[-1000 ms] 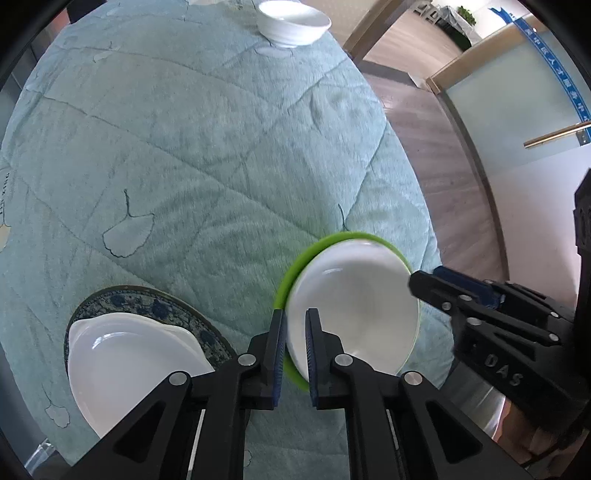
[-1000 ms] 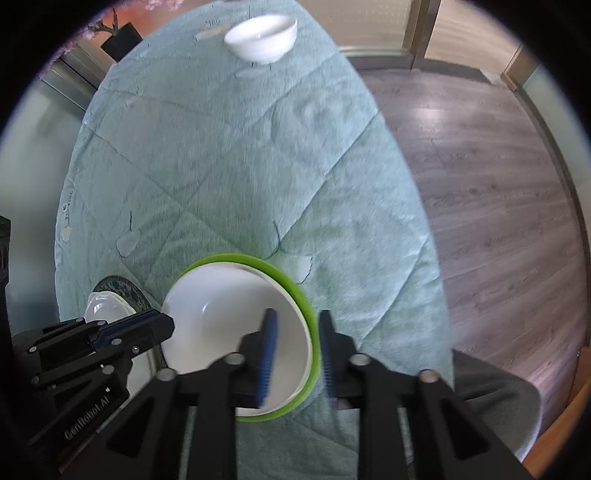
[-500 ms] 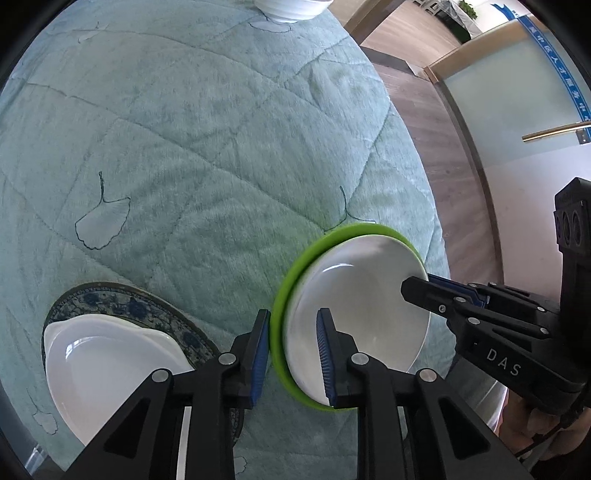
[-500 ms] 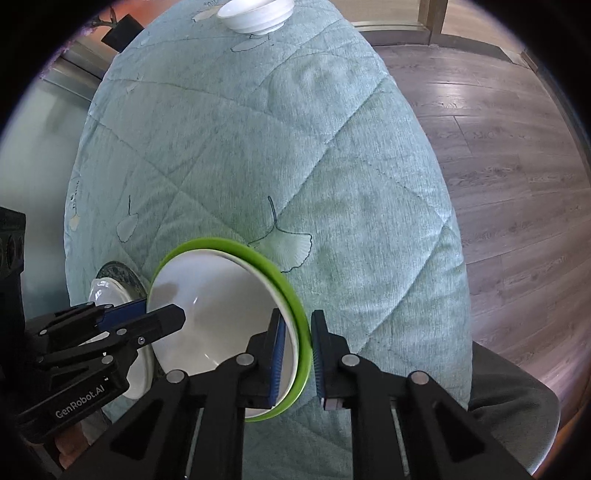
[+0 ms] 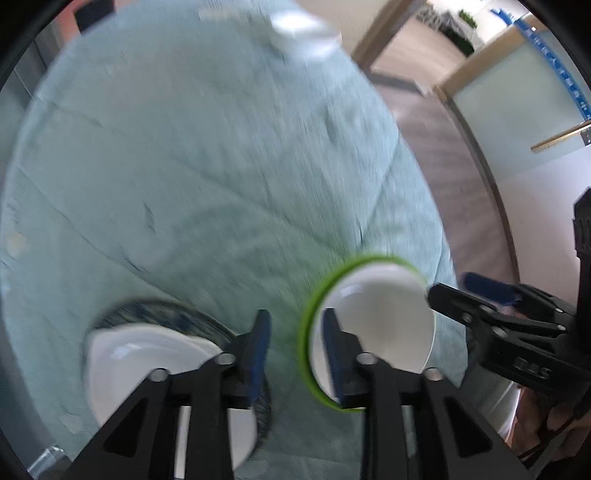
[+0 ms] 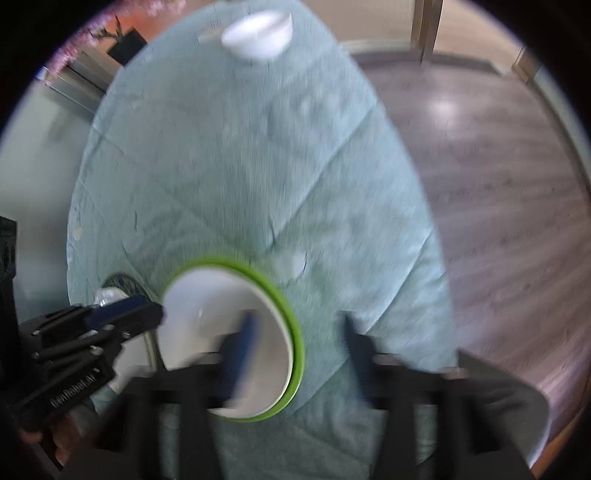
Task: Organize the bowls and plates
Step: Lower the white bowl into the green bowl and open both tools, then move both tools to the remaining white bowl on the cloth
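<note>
Both grippers, left (image 5: pixel 295 343) and right (image 6: pixel 299 332), just opened; jaws now wide, holding nothing. White plate (image 5: pixel 373 328) on green plate (image 5: pixel 304 343) released near table (image 5: pixel 221 166) edge. Stacking step judged complete.

Motion blur smears both views; the far white bowl (image 5: pixel 301 27) lacks detail.

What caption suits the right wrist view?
Right gripper open astride the green plate's rim, a white dish inside.
</note>
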Available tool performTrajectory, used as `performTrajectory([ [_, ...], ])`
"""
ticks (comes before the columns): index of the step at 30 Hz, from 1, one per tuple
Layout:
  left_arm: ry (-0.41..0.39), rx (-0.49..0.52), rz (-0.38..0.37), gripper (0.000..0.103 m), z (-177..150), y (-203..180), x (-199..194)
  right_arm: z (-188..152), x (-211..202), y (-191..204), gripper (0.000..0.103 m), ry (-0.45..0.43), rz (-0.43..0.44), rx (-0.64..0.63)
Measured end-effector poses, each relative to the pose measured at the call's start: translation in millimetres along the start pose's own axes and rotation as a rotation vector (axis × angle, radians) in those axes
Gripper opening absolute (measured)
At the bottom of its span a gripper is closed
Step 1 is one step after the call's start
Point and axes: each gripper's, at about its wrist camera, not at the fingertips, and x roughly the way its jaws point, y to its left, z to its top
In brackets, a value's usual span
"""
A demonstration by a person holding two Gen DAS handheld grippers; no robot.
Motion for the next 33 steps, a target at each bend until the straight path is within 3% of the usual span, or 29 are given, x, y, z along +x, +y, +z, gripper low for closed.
performTrajectory([
  [1, -0.036, -0.002, 0.004, 0.067, 3, 1, -9, 3, -12, -1, 0.084, -0.051, -0.008, -0.013],
  [3, -0.159, -0.016, 0.012, 0.088, 11, 7, -40, 10, -31, 1, 0.085, -0.127, -0.032, -0.055],
  [6, -0.304, -0.065, 0.034, 0.101, 28, 18, -89, 26, -67, 6, 0.103, -0.253, -0.064, -0.117],
  [13, -0.457, -0.113, 0.124, 0.102, 73, 48, -164, 82, -113, 3, 0.102, -0.312, -0.025, -0.142],
  [20, -0.574, -0.05, 0.207, 0.102, 126, 49, -212, 143, -146, 16, 0.102, -0.309, 0.025, -0.175],
  [22, -0.582, -0.001, 0.218, 0.102, 144, 40, -216, 164, -155, 20, 0.102, -0.306, 0.034, -0.196],
  [25, -0.593, 0.063, 0.296, 0.102, 172, 23, -215, 196, -163, 26, 0.102, -0.311, 0.021, -0.231],
  [33, -0.488, 0.046, 0.201, 0.102, 269, 18, -168, 290, -131, 7, 0.102, -0.23, 0.151, -0.073],
])
